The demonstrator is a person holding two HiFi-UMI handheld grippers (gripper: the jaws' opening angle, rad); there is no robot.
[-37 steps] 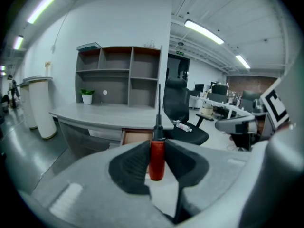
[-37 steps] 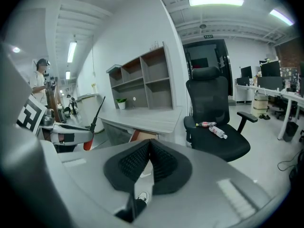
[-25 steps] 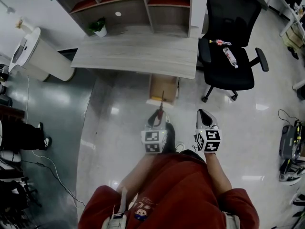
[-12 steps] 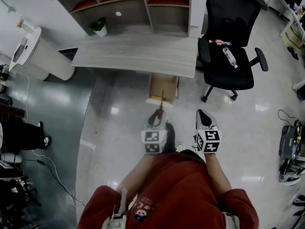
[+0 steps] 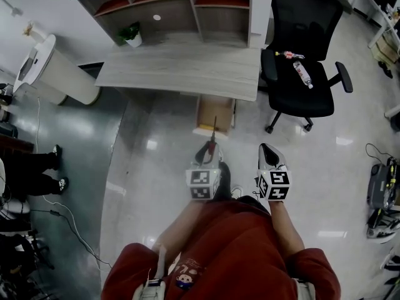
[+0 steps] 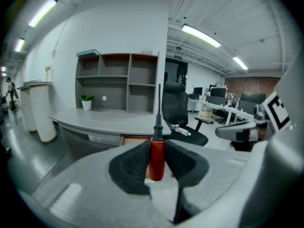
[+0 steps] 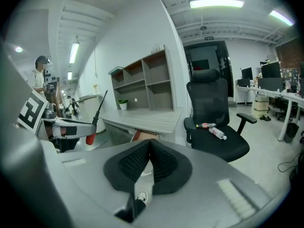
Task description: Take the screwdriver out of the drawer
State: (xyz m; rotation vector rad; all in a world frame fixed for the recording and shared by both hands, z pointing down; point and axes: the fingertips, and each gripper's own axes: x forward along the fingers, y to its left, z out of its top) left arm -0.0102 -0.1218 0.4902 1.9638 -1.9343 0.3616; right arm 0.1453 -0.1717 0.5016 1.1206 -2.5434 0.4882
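Where head view blurs, left gripper [image 6: 157, 146] clamps screwdriver [image 6: 157, 159].

1. Screwdriver [image 6: 156, 156]: glossy red plastic handle, dark matt collar, thin metal shaft.
2. Left gripper [image 6: 156, 148]: smooth matt grey plastic shell; black pads [image 6: 133, 167] are ribbed and rubbery.
3. Desk [image 5: 181, 70]: pale wood grain, matt.
4. Floor [image 5: 156, 167]: smooth, glossy, mirroring ceiling lights.
5. Chair [image 5: 300, 95]: black cloth seat, carrying a clear plastic bottle [image 5: 302, 74].
6. Sweater [image 5: 237, 249]: red matt cloth.
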